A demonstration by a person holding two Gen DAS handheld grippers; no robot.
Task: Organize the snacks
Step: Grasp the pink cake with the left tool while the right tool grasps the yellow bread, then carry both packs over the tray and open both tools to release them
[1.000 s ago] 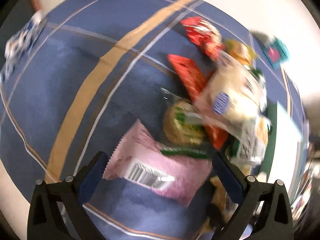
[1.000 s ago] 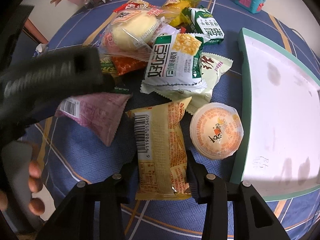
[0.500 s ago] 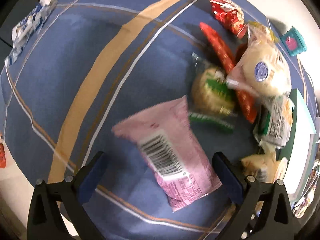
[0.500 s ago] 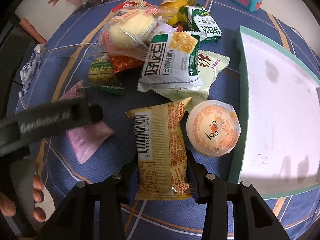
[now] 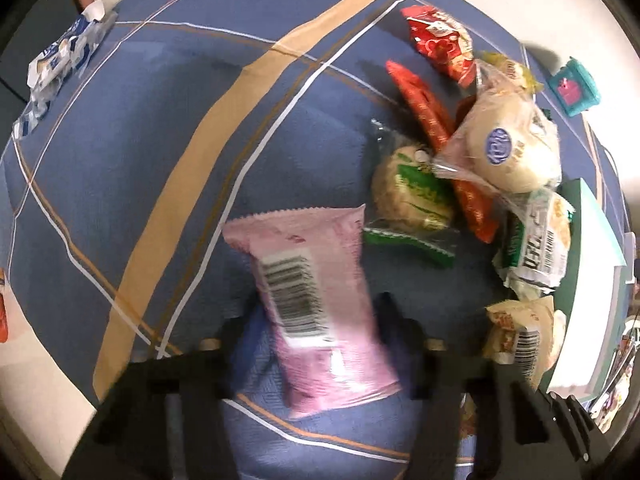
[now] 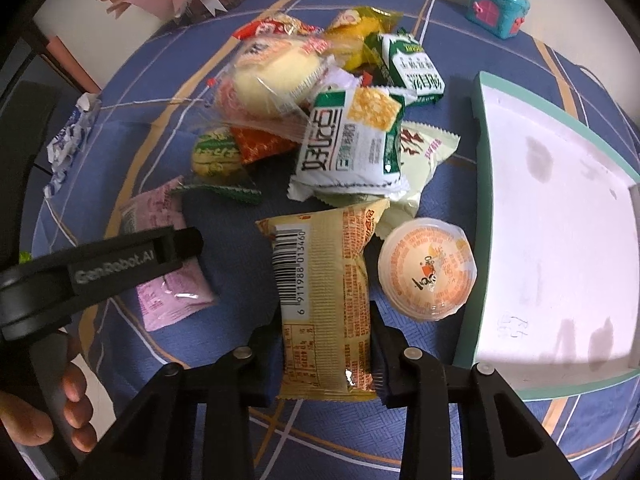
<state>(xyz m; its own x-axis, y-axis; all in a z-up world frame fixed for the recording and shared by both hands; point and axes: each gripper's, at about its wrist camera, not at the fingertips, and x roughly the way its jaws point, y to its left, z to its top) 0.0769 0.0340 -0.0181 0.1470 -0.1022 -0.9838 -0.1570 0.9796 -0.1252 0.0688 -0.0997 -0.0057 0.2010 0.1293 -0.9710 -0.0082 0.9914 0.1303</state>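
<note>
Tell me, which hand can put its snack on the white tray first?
Probably the right. Its hand-held gripper is closed on the yellow packet, and the white tray lies just beside it. The left hand-held gripper holds the pink packet farther from the tray.

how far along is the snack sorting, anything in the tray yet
Done: nothing; the tray holds no snacks. In hand: the left gripper has just been closing on the pink packet, and the right gripper clamps the yellow packet. Left: the jelly cup and the snack pile.
</note>
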